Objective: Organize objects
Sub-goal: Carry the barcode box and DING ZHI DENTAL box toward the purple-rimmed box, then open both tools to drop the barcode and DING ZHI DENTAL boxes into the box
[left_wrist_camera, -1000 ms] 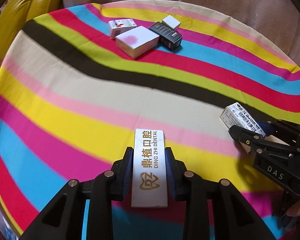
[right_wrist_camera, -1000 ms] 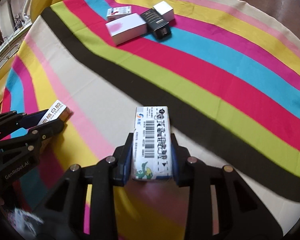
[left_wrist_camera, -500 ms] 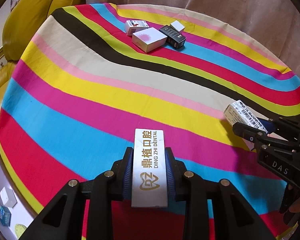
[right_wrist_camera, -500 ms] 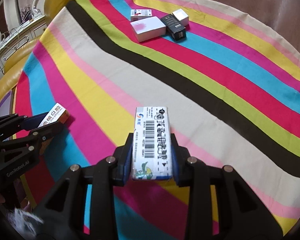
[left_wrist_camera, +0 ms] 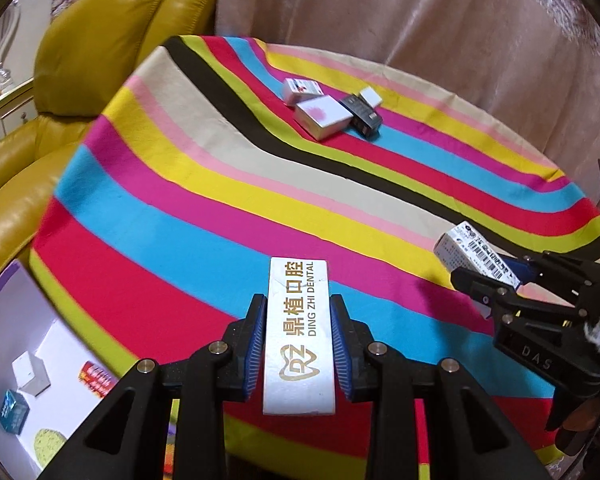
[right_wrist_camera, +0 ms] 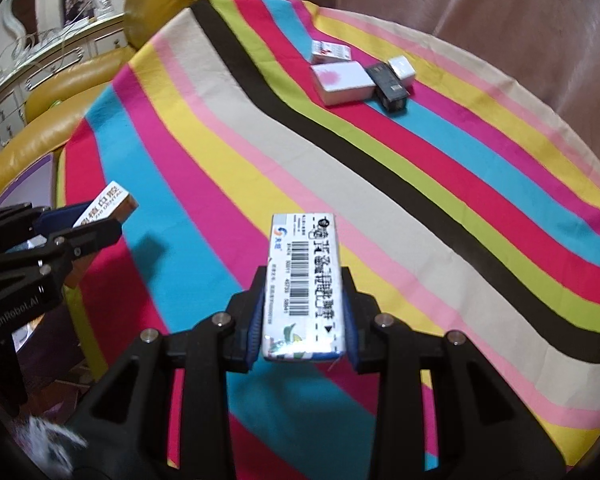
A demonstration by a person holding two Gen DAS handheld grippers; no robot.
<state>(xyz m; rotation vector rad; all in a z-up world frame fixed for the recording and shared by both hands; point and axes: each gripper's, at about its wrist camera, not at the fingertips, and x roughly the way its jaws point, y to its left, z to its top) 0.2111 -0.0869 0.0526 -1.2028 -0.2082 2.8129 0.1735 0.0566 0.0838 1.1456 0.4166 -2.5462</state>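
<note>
So my left gripper (left_wrist_camera: pixel 299 344) is clamped on a long white box (left_wrist_camera: pixel 299 336) with gold "DING ZHI DENTAL" lettering and a tooth logo, held above the striped tablecloth (left_wrist_camera: pixel 180 184) near its edge. My right gripper (right_wrist_camera: pixel 303 312) squeezes a white barcode carton (right_wrist_camera: pixel 303 286) with Chinese print and a green-blue end. Four more small boxes (right_wrist_camera: pixel 342 80) sit clustered at the table's far side.
</note>
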